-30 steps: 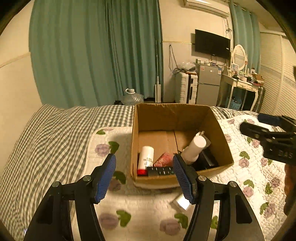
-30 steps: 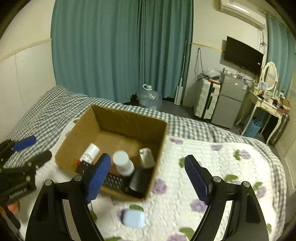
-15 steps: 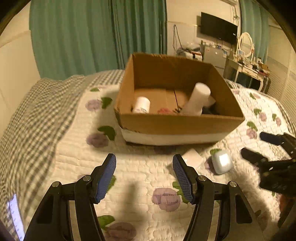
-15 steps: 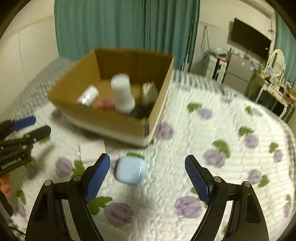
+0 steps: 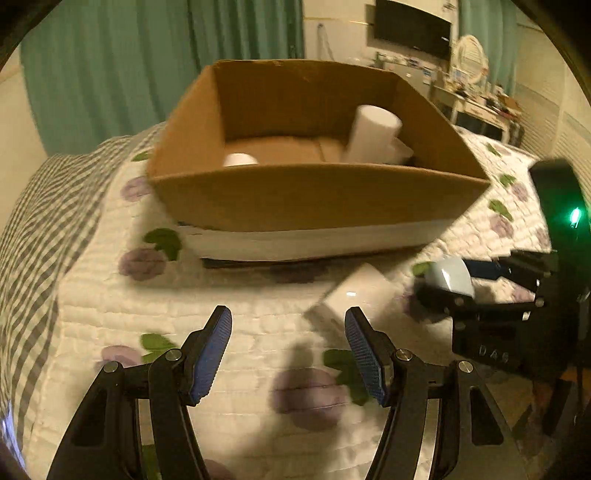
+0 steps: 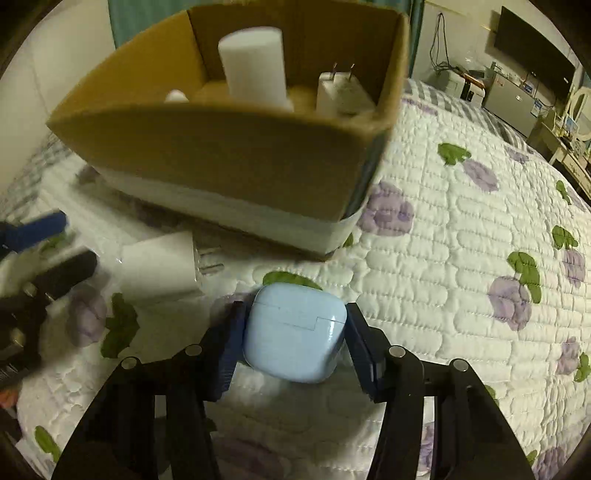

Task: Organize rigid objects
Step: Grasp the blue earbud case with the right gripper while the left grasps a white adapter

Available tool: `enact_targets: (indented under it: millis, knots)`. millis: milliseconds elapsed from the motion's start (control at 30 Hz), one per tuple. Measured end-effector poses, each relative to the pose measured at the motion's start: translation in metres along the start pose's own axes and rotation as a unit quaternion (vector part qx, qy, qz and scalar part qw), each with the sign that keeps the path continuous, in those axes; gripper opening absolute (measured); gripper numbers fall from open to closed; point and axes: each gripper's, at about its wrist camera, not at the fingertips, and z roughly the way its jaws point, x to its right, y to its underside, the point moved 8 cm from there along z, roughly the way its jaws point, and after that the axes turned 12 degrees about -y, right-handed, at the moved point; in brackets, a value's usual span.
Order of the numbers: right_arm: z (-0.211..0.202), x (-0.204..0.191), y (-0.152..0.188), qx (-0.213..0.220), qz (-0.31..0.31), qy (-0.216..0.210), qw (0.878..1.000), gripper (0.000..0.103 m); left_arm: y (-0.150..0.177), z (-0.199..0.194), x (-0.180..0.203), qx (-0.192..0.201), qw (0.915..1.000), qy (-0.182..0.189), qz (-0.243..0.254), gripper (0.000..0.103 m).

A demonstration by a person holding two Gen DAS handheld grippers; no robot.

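A pale blue earbud case [image 6: 295,341] sits between the pads of the right tongs [image 6: 293,345], which press it on both sides, low over the bed's quilt [image 6: 461,258] — white, stitched, with purple flowers and green leaves. Just left of it lies a white plug adapter [image 6: 157,271], prongs toward the cardboard box [image 6: 221,155]. The left tongs [image 5: 288,354] hang wide apart with nothing in them, just before the adapter. The letters "DAS" [image 5: 493,354] show on the right tool's body. Inside the box stand a white cylinder [image 6: 255,64] and a white charger [image 6: 341,92], prongs up. Behind — teal curtains [image 5: 110,66], a wall television [image 5: 412,33], a dressing table [image 5: 476,107].
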Motion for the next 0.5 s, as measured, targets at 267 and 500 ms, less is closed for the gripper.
enact_targets:
  millis: [267,500]
  knots:
    - [-0.042,0.013,0.000,0.039,0.025,-0.017,0.999,0.053,-0.003,0.010,0.057,0.005,0.9913,0.051,0.122,0.067]
    - [-0.043,0.017,-0.004,0.037,0.035,-0.028,0.998,0.053,-0.012,0.040,0.069,-0.002,0.9860,0.023,0.165,0.067]
